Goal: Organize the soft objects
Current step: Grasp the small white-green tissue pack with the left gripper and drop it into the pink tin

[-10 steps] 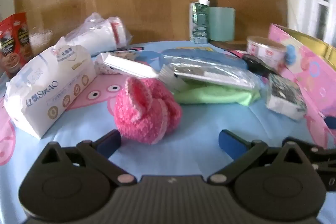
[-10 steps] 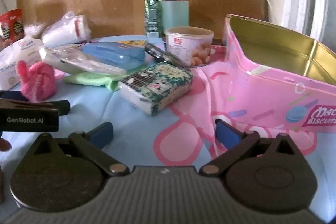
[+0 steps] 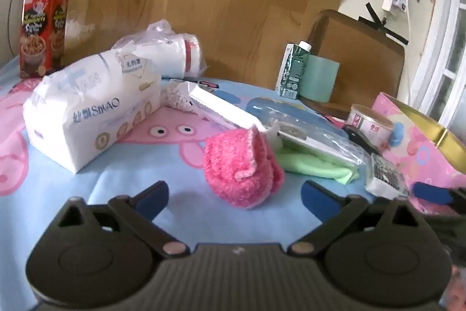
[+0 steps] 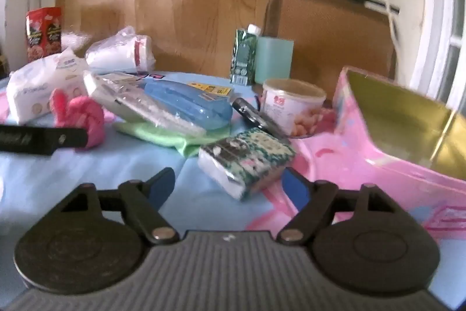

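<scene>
A pink crocheted piece (image 3: pixel 241 168) lies on the blue cartoon tablecloth (image 3: pixel 87 194), just ahead of my left gripper (image 3: pixel 234 194). That gripper is open, its blue pads apart from the yarn on both sides. In the right wrist view a small patterned tissue pack (image 4: pixel 247 162) sits between the fingers of my right gripper (image 4: pixel 228 184). The right gripper is open; its right pad is close to the pack's edge and the left pad stands clear. The pink piece (image 4: pixel 84 118) shows at the left there, behind the black body of the left gripper (image 4: pixel 43 139).
A pink tin with a gold inside (image 4: pixel 393 118) stands open at the right. A green cloth (image 3: pixel 314 165) lies under a bagged flat pack (image 4: pixel 145 104) and a blue case (image 4: pixel 186 104). A large white tissue pack (image 3: pixel 93 112), snack cup (image 4: pixel 291 104), carton (image 3: pixel 294 69) and red boxes (image 3: pixel 40 28) stand around.
My right gripper has come closer to the patterned tissue pack, which now lies between narrower-set fingers. In the left view the pink piece has shifted right and nearer, and the camera tilts up more.
</scene>
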`<move>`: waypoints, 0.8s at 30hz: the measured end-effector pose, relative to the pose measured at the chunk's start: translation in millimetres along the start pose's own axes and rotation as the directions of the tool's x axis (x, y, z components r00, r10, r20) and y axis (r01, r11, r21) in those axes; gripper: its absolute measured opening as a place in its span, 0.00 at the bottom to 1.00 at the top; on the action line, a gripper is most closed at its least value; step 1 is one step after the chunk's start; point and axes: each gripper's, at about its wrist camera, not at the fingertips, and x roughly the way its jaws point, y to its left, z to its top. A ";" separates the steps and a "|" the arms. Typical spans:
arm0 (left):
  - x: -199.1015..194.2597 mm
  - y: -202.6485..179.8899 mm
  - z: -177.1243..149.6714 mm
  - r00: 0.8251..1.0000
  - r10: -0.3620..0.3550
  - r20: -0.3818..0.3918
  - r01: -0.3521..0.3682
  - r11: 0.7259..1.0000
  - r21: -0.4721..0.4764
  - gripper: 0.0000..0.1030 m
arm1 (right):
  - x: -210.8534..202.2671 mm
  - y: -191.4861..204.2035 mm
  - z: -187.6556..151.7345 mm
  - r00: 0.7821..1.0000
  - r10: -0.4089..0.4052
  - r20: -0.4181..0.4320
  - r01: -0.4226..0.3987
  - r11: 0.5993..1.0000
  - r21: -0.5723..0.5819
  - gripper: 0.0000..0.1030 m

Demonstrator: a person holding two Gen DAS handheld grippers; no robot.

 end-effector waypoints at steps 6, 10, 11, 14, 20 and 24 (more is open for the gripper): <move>-10.1 -3.3 -2.5 0.997 -0.046 0.055 0.045 0.999 0.022 0.89 | 28.3 -13.4 5.2 0.998 -0.015 -0.058 0.020 0.996 0.092 0.65; -27.9 -5.5 -3.4 0.980 -0.164 0.111 0.162 0.986 0.025 0.85 | -7.9 -11.8 -13.8 0.997 0.066 -0.034 -0.063 0.996 0.069 0.64; -29.8 -9.0 -2.2 0.970 -0.226 0.090 0.227 0.974 0.002 0.85 | -22.2 -10.1 -22.6 0.996 0.081 -0.025 -0.079 0.995 0.052 0.64; -22.2 -40.5 0.9 0.913 -0.405 -0.054 0.405 0.914 -0.006 0.83 | -51.5 -2.9 -43.9 0.997 0.079 -0.020 -0.080 0.996 -0.030 0.70; 15.1 -118.0 -16.5 0.820 -0.464 -0.334 0.497 0.867 0.016 0.51 | -56.6 -18.8 -58.3 0.990 0.142 -0.004 -0.142 0.990 0.011 0.65; 6.2 -146.5 -10.9 0.820 -0.485 -0.305 0.520 0.853 0.041 0.44 | -65.2 -20.1 -62.3 0.993 0.091 0.071 -0.089 0.995 -0.034 0.63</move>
